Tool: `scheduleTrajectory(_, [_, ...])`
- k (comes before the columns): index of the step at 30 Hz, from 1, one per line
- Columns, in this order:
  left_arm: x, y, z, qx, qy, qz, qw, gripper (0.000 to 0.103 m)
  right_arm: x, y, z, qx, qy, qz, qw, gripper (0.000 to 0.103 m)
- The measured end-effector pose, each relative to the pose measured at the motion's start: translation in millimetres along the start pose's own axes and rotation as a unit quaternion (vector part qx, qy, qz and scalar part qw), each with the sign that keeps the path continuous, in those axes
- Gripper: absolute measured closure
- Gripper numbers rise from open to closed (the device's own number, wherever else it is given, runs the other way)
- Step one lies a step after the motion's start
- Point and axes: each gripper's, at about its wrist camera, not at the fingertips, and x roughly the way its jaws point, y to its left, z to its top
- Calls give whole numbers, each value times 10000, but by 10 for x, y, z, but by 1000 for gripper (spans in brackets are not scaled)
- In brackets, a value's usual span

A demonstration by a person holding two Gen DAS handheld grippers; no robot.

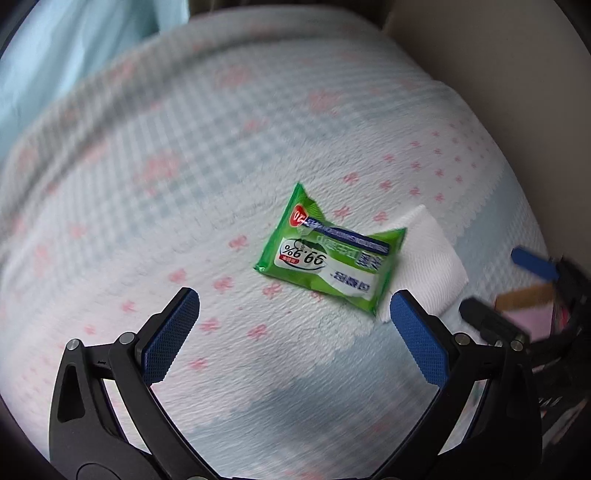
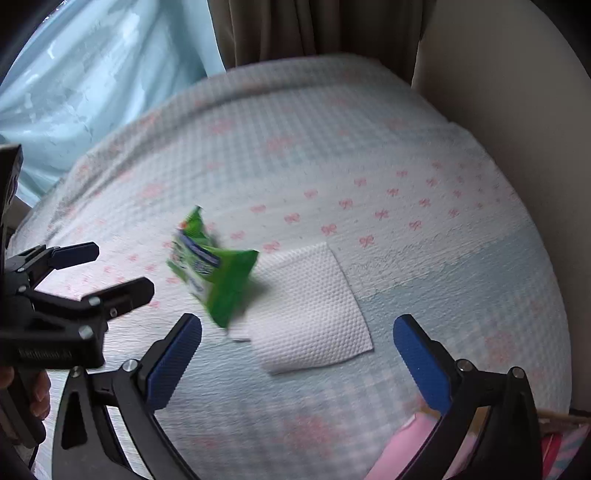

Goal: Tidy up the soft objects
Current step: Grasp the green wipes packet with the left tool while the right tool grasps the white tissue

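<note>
A green wet-wipe packet (image 1: 325, 254) lies on the patterned bed cover, its right end over a folded white tissue (image 1: 432, 258). In the right wrist view the packet (image 2: 218, 273) looks blurred and tilted, partly over the tissue (image 2: 314, 310). My left gripper (image 1: 295, 332) is open and empty, just short of the packet; it also shows at the left of the right wrist view (image 2: 107, 269). My right gripper (image 2: 297, 350) is open and empty, hovering in front of the tissue; it shows in the left wrist view (image 1: 517, 280), blurred.
The bed cover (image 1: 184, 166) has pink bows and pale blue checks. A light blue curtain (image 2: 92, 74) hangs behind, a brown curtain (image 2: 295, 29) next to it. A beige wall (image 2: 517, 110) borders the right. Pink items (image 2: 417, 443) lie at the bottom right.
</note>
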Motion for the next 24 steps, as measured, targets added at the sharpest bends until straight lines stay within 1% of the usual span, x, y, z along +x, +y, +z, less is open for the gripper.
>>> scheduleTrajectory(3, [232,92,92,-517,299,-274,9978,0,193,-23,3,-94,236,47,9997,0])
scheduleTrajectory(4, [331,104,134,-714,413,-409,9958,0,262,-26,3,-143,320,77,9994,0])
scheduleTrajectory(6, [465,112,174,-976,561,-521,9923,0,374,-26,1,-231,429,119,9987,0])
scheduleTrajectory(9, [672,126,210,-1517,737,-775,9826,0,561,-18,0,-332,606,206,9974,0])
scheduleTrajectory(10, [745,119,205,-1725,787,-864,9780,0,612,-24,4,-331,652,233,9971,0])
scheduleTrajectory(11, [791,108,212,-1817,801,-871,9762,0,663,-34,10,-327,703,254,9967,0])
scheduleTrajectory(12, [833,87,228,-1871,797,-823,9756,0,732,-42,11,-325,770,255,9962,0])
scheduleTrajectory(15, [884,-18,295,-1845,691,-595,9786,0,850,-52,10,-364,836,259,9955,0])
scheduleTrajectory(20, [968,-176,407,-1789,514,-285,9821,0,899,-22,7,-491,714,192,9960,0])
scheduleTrajectory(21, [974,-208,422,-1774,474,-240,9827,2,898,-8,0,-525,682,166,9962,2])
scheduleTrajectory(22, [974,-239,433,-1754,420,-192,9834,4,888,9,-12,-572,642,138,9962,7])
scheduleTrajectory(23, [975,-268,451,-1727,377,-164,9841,11,879,24,-20,-613,614,124,9961,13])
scheduleTrajectory(24, [967,-300,461,-1683,316,-137,9851,24,857,50,-31,-681,572,113,9960,17])
